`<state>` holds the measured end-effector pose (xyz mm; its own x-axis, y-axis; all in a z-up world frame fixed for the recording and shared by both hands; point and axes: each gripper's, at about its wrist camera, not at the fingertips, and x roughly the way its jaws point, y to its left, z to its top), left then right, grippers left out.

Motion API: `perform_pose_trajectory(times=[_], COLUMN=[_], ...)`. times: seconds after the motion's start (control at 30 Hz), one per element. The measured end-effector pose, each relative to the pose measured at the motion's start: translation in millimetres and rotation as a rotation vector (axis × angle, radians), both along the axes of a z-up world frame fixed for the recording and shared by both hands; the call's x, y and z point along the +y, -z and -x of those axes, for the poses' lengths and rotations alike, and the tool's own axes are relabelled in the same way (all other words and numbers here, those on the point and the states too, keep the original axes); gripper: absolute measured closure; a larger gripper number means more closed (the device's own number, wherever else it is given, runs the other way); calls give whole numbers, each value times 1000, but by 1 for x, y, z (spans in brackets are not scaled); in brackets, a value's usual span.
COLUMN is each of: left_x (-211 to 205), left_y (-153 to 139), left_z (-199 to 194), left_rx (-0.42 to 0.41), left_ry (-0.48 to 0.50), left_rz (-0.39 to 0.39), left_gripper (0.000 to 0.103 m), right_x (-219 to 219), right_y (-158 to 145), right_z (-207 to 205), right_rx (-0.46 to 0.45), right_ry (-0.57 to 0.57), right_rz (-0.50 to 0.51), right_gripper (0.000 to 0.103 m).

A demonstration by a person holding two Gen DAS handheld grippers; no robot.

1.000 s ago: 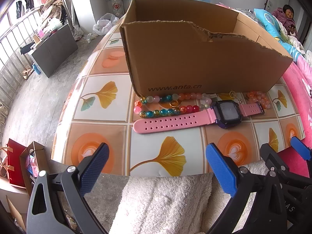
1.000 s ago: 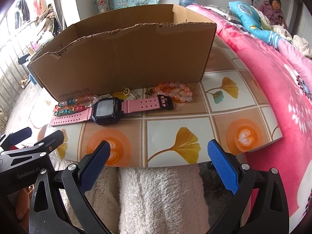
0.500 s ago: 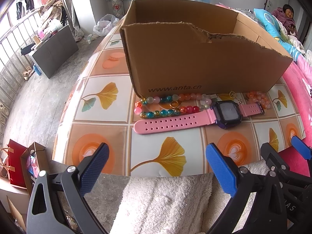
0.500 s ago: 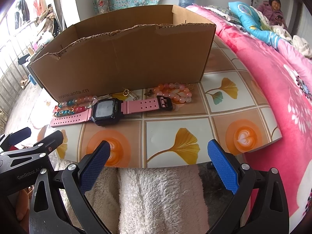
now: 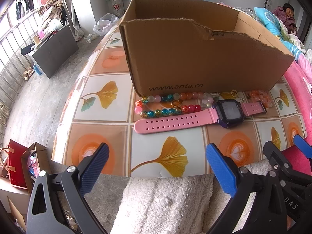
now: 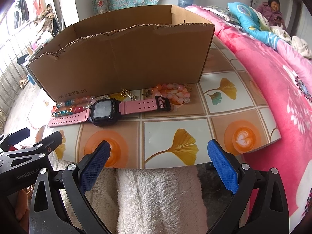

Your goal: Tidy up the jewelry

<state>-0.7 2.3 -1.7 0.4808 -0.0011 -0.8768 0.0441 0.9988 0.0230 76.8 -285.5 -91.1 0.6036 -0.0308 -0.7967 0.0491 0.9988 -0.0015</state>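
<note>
A pink watch lies flat on the bench ahead of both my tongs, its dark face up and its holed strap stretched toward my left. Just beyond the strap, a multicoloured bead bracelet rests against the foot of a torn cardboard box marked www.anta.cn; a peach bead bracelet sits beyond the buckle end, ahead of my right tongs, also close to the box. Small gold trinkets lie between the two bracelets, too small to name. My left tongs hang released at the near edge of the bench, blue pads wide apart and grasping nothing. My right tongs are likewise released, pads spread and empty, beside the left ones. A white fleecy cloth fills the space beneath both. A pink flowered bed cover runs off to my right
</note>
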Motion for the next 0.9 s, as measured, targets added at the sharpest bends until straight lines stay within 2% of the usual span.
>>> perform_pose_trajectory(times=[0.27,0.37,0.67,0.9], left_x=[1,3,16,22], left_y=[19,21,24,26], left_z=[-11,-14,-24,-36], left_rx=[32,33,37,60], left_ry=[10,19,98,165], left_rz=[-37,-26,3,-2], left_gripper=[6,6,4,4], right_x=[-1,-4,6,18], right_y=[4,2,-8,-7], right_z=[-1,-5,-14,-25], right_rx=[-37,-69,-182,-203], right_ry=[-15,-48,-321,-489], right_rz=[-21,-30,-48,-77], right_gripper=[7,7,7,7])
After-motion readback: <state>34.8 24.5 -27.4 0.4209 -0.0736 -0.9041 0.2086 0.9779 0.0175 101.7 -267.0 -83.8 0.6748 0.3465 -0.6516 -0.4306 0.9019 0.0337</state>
